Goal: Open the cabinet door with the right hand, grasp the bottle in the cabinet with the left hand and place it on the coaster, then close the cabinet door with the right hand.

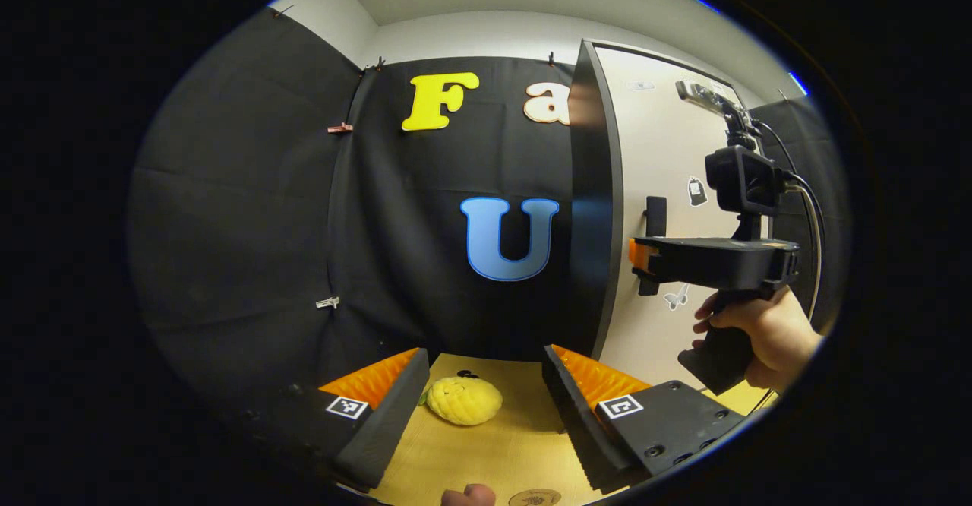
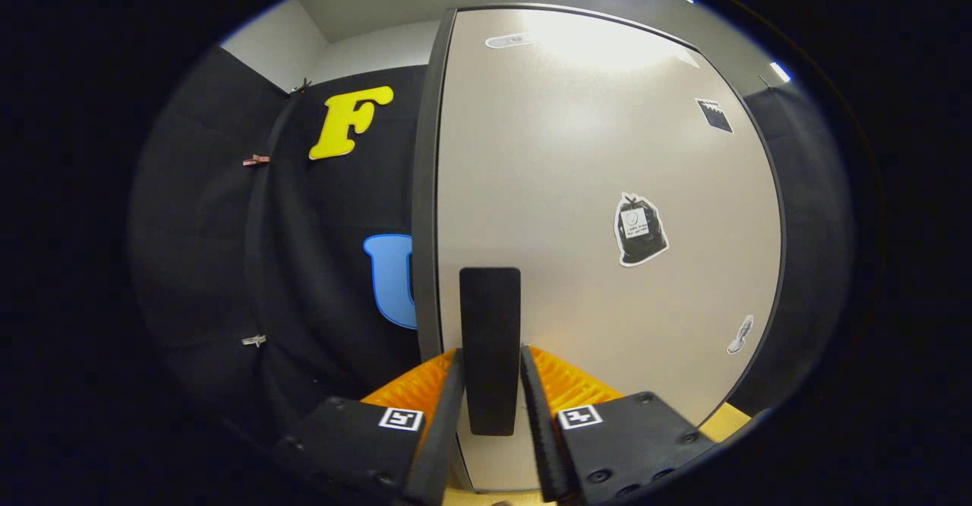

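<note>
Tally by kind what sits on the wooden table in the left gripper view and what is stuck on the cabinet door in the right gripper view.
Yellow lemon-like toy on the table: 1
Round coaster at the table's near edge: 1
Stickers on the cabinet door, largest one: 4
Black door handle: 1
Total: 7

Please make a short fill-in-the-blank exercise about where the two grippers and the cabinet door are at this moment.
1. The right gripper has its fingers on either side of the door's ____.
2. The cabinet door is ____.
3. The left gripper is ____, with nothing between its fingers.
4. Ahead of the left gripper, a yellow ____ lies on the table.

Missing words: handle; closed; open; toy
</note>
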Motion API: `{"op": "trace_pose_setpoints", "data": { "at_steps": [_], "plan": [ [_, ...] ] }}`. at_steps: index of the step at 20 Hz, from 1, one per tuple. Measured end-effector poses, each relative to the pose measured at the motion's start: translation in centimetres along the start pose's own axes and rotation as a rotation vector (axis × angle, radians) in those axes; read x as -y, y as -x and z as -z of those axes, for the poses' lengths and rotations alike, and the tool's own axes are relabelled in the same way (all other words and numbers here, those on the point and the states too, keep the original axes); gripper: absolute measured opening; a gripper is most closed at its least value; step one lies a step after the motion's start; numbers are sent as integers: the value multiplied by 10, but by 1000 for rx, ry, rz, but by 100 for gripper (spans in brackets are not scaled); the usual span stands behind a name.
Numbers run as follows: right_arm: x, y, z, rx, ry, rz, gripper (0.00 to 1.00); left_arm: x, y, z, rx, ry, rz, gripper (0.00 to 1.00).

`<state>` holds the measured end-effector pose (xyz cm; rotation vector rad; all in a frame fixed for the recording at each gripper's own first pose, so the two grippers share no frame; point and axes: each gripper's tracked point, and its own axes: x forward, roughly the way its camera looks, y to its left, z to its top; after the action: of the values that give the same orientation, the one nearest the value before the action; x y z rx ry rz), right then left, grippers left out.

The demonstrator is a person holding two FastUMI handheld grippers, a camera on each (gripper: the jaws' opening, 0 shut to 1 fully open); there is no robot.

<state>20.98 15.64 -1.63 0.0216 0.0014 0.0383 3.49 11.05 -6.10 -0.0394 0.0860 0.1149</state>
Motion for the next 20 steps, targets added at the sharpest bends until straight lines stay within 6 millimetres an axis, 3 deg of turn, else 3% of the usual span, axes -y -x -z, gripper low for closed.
{"op": "trace_pose_setpoints", "data": {
  "at_steps": [4,6,7,16,20],
  "plan": [
    [1,-2,2,7,5,-2,29,-1,6,2,-2,-3,-3,95],
    [0,-2,2,-5,-20,-23,30,2,10,3,-5,12,-2,95],
    [0,-2,3,-19,-30,-36,21,5,11,5,-10,20,2,95],
    [0,22,-1,-35,-29,-99,21,5,25,-10,14,-21,-19,95],
    [-2,48,-7,-28,-31,-119,21,13,49,-7,14,-21,-33,94]
  ]
}}
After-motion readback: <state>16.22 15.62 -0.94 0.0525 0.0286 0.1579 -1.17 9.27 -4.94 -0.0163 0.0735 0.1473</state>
